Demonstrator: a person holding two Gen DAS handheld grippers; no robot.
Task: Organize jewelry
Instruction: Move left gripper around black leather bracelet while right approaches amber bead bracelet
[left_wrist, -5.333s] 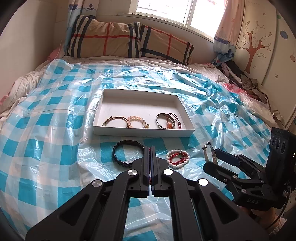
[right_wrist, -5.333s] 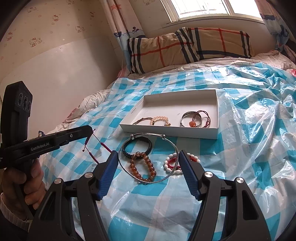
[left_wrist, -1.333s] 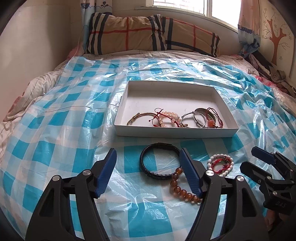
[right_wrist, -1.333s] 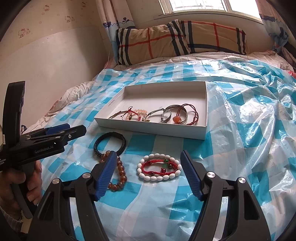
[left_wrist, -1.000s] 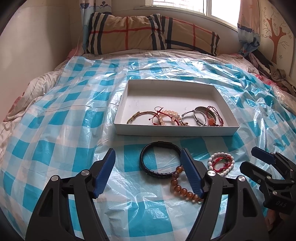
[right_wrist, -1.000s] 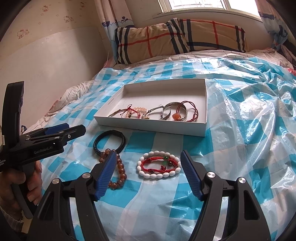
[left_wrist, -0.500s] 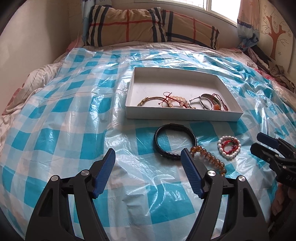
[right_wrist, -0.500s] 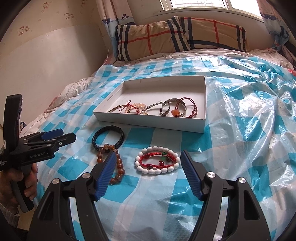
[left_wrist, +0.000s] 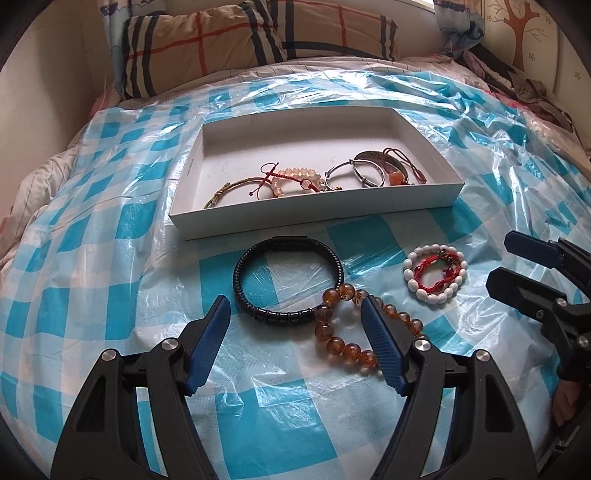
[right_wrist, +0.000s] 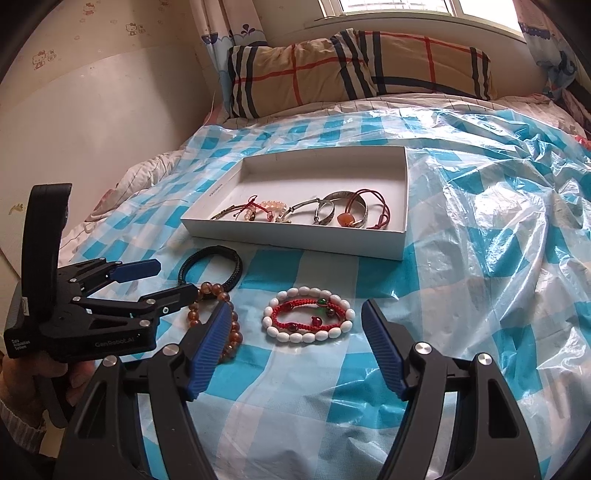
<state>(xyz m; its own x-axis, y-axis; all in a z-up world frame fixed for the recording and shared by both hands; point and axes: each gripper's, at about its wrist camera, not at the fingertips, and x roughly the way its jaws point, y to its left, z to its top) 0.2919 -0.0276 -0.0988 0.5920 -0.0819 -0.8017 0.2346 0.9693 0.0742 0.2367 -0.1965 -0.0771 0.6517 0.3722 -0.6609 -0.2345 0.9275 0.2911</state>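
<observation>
Three bracelets lie outside the white tray (left_wrist: 314, 218): black braided (left_wrist: 288, 280), amber bead (left_wrist: 347, 332), white bead (right_wrist: 308, 319). Left gripper (left_wrist: 295, 332) wide, empty, over the black one, apparently to grasp; right gripper (right_wrist: 295, 339) wide above the white beads.

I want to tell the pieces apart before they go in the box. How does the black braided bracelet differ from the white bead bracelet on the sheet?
The black braided bracelet is one dark, ribbed band; the white bead bracelet is a ring of separate white oval beads. The black one encloses only bare sheet; the white one encloses a red cord bracelet. The black one touches the amber bead bracelet; the white one lies apart from both. Both lie flat outside the white box.
</observation>
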